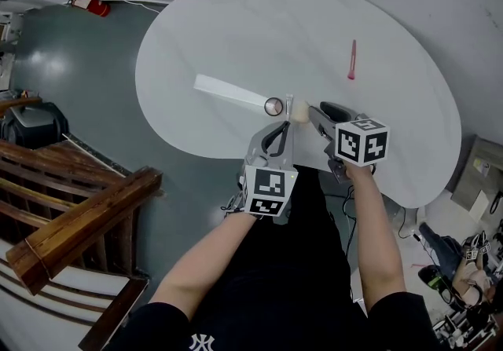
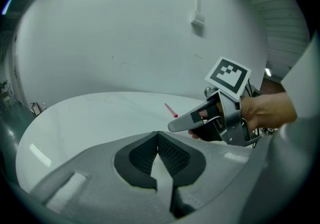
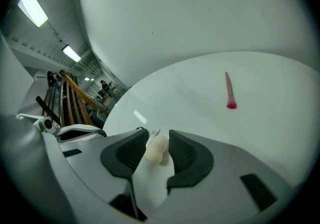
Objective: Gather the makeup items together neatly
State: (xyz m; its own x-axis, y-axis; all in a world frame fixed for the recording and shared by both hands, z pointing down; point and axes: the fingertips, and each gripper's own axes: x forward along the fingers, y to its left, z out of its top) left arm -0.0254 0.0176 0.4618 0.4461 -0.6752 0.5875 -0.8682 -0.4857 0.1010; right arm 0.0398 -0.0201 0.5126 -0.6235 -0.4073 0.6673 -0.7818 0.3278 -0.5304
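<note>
The cream, peanut-shaped makeup sponge lay on the white oval counter just right of the small round silver-rimmed jar, probably set there to start the group. The right claw stood apart astride the sponge, pads not visibly pressing. The left claw was closed on nothing, idle on the person's side of the jar. Only the head view showed the jar. The slim pink stick lay well beyond it, ungathered.

open tabletop around lone pink stick.
</note>
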